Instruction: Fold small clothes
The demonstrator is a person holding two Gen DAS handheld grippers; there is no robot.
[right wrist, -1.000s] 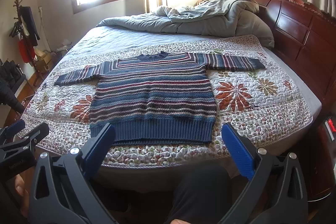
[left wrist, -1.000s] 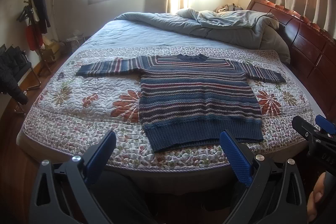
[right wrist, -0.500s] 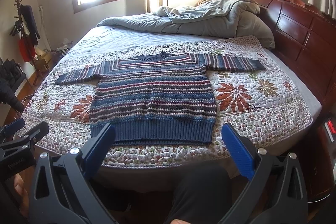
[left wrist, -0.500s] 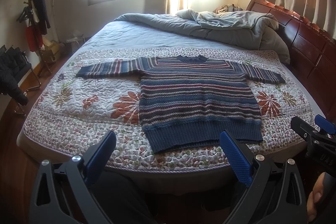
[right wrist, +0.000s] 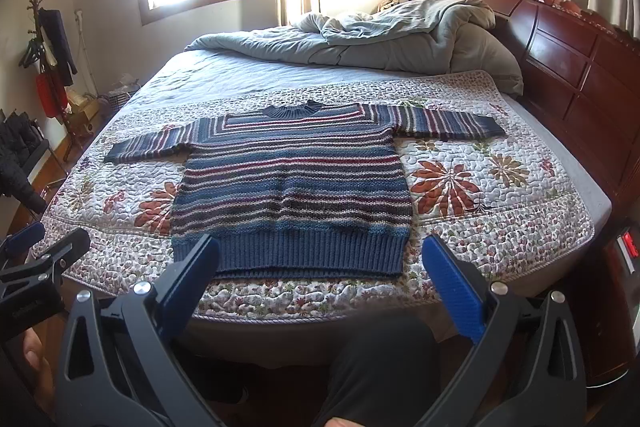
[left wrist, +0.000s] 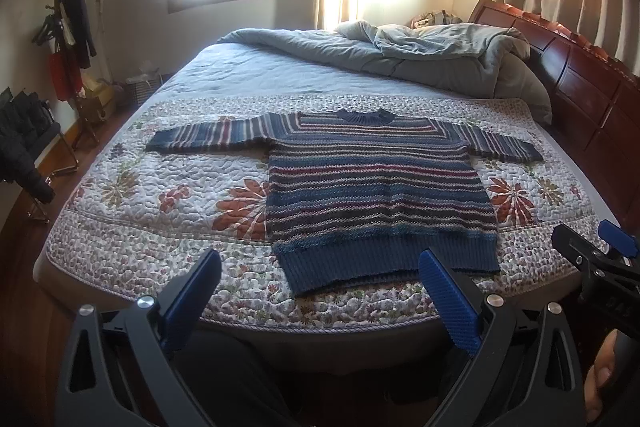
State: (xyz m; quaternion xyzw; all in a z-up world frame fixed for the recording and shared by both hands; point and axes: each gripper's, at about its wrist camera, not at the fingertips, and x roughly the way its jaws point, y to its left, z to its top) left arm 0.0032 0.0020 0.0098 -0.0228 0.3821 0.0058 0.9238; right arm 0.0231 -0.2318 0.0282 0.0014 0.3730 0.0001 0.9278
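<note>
A striped blue knitted sweater (left wrist: 376, 195) lies flat and face up on the floral quilt (left wrist: 160, 195), sleeves spread to both sides, hem toward me. It also shows in the right wrist view (right wrist: 292, 187). My left gripper (left wrist: 320, 267) is open and empty, held off the near bed edge just short of the hem. My right gripper (right wrist: 320, 259) is open and empty, also in front of the hem. The right gripper shows at the right edge of the left wrist view (left wrist: 592, 251); the left one shows at the left edge of the right wrist view (right wrist: 44, 247).
A rumpled grey duvet (left wrist: 420, 55) is piled at the far side of the bed. A dark wooden headboard (right wrist: 560, 39) runs along the right. A coat rack (left wrist: 68, 39) and dark clothes stand at the left. My legs (right wrist: 380, 367) are below the bed edge.
Both grippers have drifted very slightly; the sweater has not moved and both stay open.
</note>
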